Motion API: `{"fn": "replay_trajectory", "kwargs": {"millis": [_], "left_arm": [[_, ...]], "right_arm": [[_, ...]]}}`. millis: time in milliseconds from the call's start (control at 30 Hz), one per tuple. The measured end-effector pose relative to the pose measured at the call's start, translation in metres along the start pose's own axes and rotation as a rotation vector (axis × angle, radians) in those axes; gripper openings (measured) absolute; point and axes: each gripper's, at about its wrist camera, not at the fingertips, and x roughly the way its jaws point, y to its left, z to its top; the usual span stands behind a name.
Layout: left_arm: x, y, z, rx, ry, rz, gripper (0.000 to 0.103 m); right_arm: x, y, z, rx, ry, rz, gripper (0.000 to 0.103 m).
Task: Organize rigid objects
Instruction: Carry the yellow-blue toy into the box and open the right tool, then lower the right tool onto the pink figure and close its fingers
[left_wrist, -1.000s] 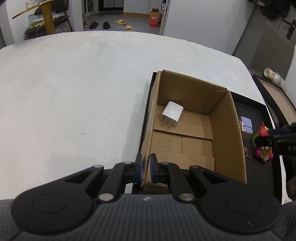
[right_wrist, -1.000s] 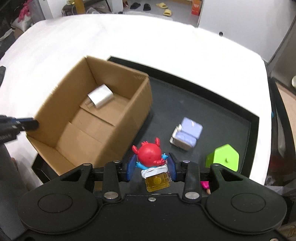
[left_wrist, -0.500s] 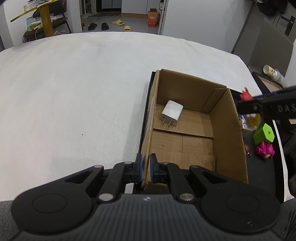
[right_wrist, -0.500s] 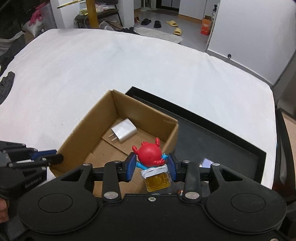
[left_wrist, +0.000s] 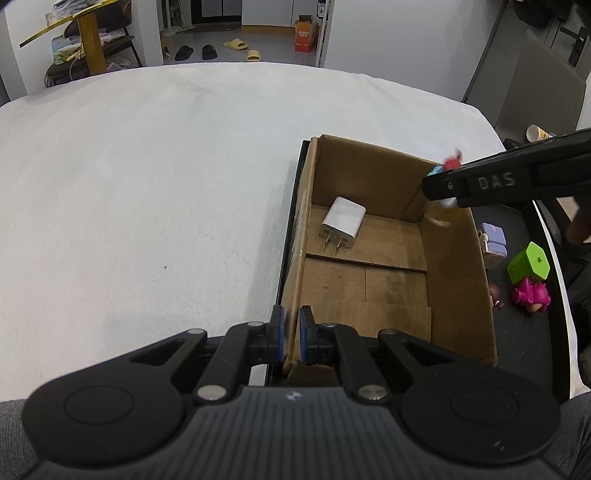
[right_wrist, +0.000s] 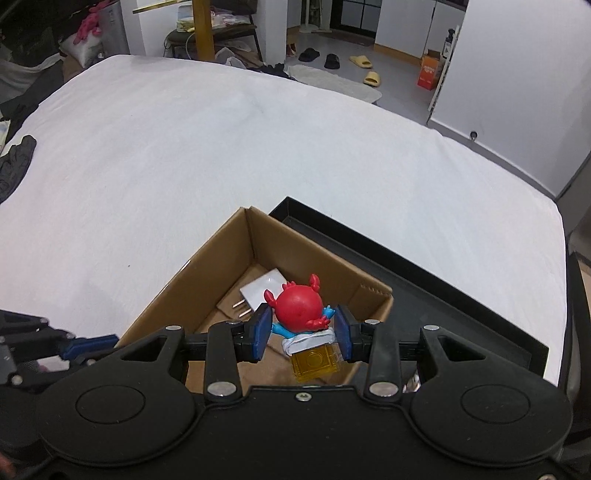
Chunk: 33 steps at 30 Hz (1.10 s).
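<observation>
A cardboard box (left_wrist: 458, 280) stands in a black tray (left_wrist: 517, 332) and holds a white charger (left_wrist: 343, 222). My left gripper (left_wrist: 291, 338) is shut on the box's near wall. My right gripper (right_wrist: 301, 332) is shut on a red crab figure (right_wrist: 299, 308) with a yellow base and holds it above the box's (right_wrist: 225, 258) open top, over the charger (right_wrist: 264, 290). In the left wrist view the right gripper (left_wrist: 443, 184) with the figure (left_wrist: 452, 162) hangs over the box's far right corner.
In the tray to the right of the box lie a lilac block (left_wrist: 493, 240), a green block (left_wrist: 528, 264) and a pink figure (left_wrist: 532, 295). White cloth (left_wrist: 147, 192) covers the table. A dark garment (right_wrist: 14, 162) lies at the left edge.
My right gripper has carried the red crab figure from the tray up and over the box. The left gripper has stayed clamped on the box wall.
</observation>
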Motion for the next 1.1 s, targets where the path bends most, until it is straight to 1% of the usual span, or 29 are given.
{"fn": "replay_trajectory", "kwargs": {"millis": [133,267,467,633,833,967,1100], "left_arm": [[0.001,-0.001,0.0,0.002,0.001,-0.003,0.007],[0.002,-0.002,-0.001,0.009,0.002,0.009,0.007],[0.002,-0.004,-0.001,0.015,0.002,0.012,0.007],[0.003,-0.005,-0.001,0.019,0.004,0.019,0.007],[0.002,-0.006,-0.001,0.023,0.003,0.022,0.007],[0.002,-0.006,-0.001,0.021,0.004,0.022,0.007],[0.002,-0.006,-0.001,0.026,0.005,0.026,0.007]], "right_arm": [[0.004,-0.002,-0.001,0.014,-0.008,-0.044,0.04],[-0.004,-0.012,-0.008,0.062,-0.023,-0.025,0.042],[-0.017,-0.031,-0.025,0.115,-0.016,-0.013,0.043],[-0.024,-0.047,-0.036,0.161,-0.015,-0.005,0.047],[-0.027,-0.061,-0.046,0.187,-0.006,-0.007,0.047],[-0.031,-0.07,-0.052,0.198,-0.004,-0.011,0.05],[-0.035,-0.081,-0.061,0.218,0.004,-0.019,0.05]]}}
